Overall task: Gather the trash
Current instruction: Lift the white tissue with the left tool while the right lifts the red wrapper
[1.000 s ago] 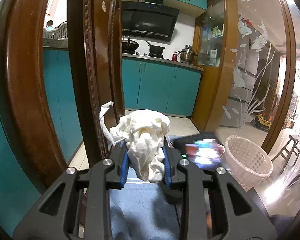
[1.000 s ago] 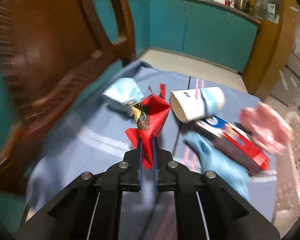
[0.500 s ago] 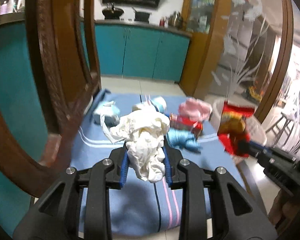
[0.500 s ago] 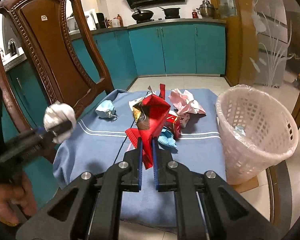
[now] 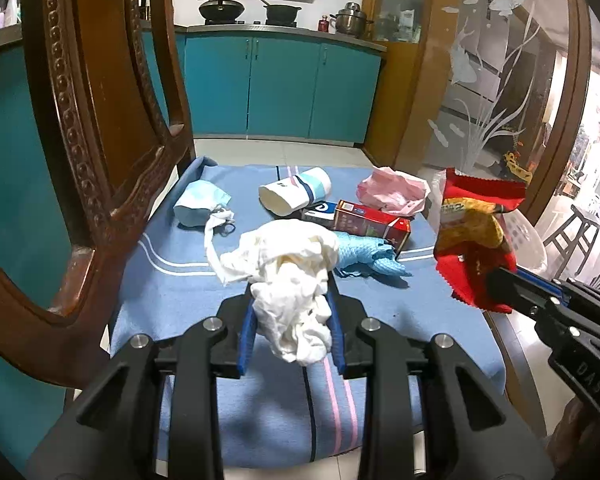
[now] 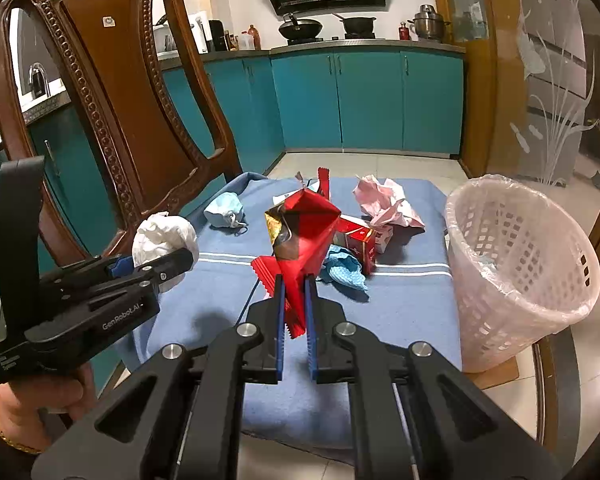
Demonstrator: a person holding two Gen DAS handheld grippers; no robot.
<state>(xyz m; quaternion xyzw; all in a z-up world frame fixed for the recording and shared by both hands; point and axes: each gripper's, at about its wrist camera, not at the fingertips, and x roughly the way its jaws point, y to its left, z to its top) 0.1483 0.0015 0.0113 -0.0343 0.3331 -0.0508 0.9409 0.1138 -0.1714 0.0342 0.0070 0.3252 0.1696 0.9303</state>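
Setting: a blue striped cloth (image 5: 172, 288) covers a low surface in a kitchen with teal cabinets; a carved wooden chair (image 6: 112, 92) stands at its left side.

Left gripper (image 5: 292, 320): tilted downward over the near part of the cloth. Its blue pads (image 5: 246, 334) press from both sides on a crumpled white tissue (image 5: 292, 280), which bulges above and below the jaws. The tissue is lifted clear of the cloth.

Left hand (image 6: 40, 404): seen from the right wrist view at the lower left, wrapped around the black handle from below, with a gold bracelet at the wrist. The gripper it carries points up and to the right, toward the middle of the cloth.

Right gripper (image 6: 295, 300): also tilted downward, its jaws almost together and clamped on the lower edge of a red snack wrapper (image 6: 304, 236). The wrapper stands up above the fingers, partly opened, with a foil lining showing. From the left wrist view this gripper enters from the lower right and holds the wrapper in the air in front of the bin.

Bin: a white plastic wastebasket (image 6: 540, 280) with a lattice wall and clear liner stands at the right edge of the cloth, leaning outward.

Trash on the cloth: a blue face mask (image 5: 200, 204) at the far left; a paper cup (image 5: 296, 196) lying on its side; a red carton (image 5: 372, 224) just in front of the cup; crumpled pink paper (image 5: 392, 196) at the far right; a crumpled blue glove (image 5: 364, 256) touching the carton's near side.
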